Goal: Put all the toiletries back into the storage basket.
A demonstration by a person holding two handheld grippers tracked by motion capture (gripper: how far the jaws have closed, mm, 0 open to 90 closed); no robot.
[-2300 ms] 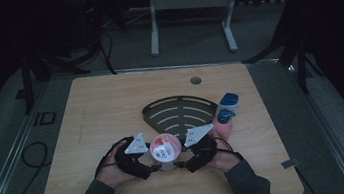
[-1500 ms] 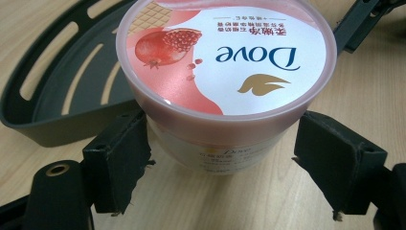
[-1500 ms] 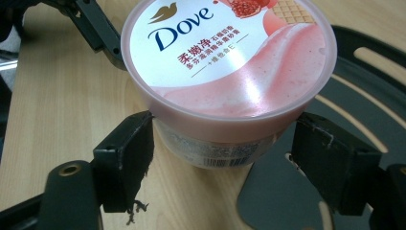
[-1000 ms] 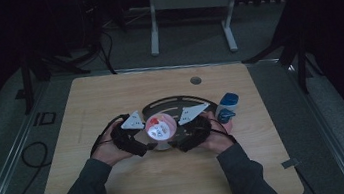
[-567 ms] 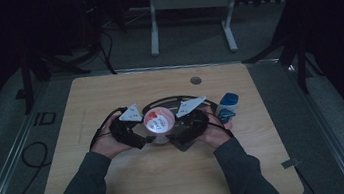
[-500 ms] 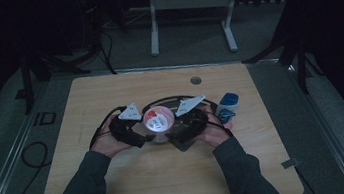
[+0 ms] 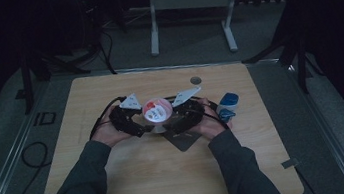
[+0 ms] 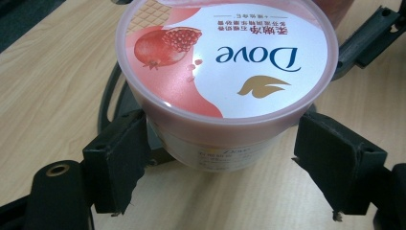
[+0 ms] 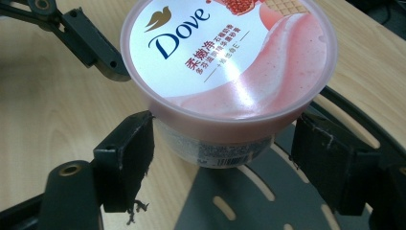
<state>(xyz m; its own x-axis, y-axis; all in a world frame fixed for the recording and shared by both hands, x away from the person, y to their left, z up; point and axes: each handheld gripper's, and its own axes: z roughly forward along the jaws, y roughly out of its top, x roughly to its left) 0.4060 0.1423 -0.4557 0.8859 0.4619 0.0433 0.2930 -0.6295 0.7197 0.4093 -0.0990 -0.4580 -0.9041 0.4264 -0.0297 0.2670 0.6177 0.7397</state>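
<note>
Left gripper (image 8: 225,191): jaws set wide, one pad on each side of the Dove tub (image 8: 225,72). Left pad looks to be touching the tub wall under the lid rim; right pad sits just beside it with a thin gap, so can't call it a clamp.

Right gripper (image 9: 225,177): same picture from the opposite side. Jaws wide around the tub's lower body, left pad at the wall, right pad just off it. Contact can't be confirmed.

Tub: round, pink, upright, lid on with its pomegranate print facing up. Contents hidden by the lid. In the high view it sits between both grippers (image 7: 129,120) (image 7: 186,116), each held in a hand coming from the near edge.

Under and behind the tub: dark fan-shaped slotted rack (image 9: 249,201) lying flat on the table. The tub's base is at the rack's edge, partly over bare wood.

Blue container (image 7: 227,101) near the right edge, just beside the right hand, apart from the tub.

Surface: light wood table (image 7: 146,181), rounded corners, small round grommet (image 7: 195,80) near the far edge. The tub is about mid-table, slightly toward the far edge. Room is dark; grey carpet and a white metal stand (image 7: 188,4) lie beyond the far edge.
</note>
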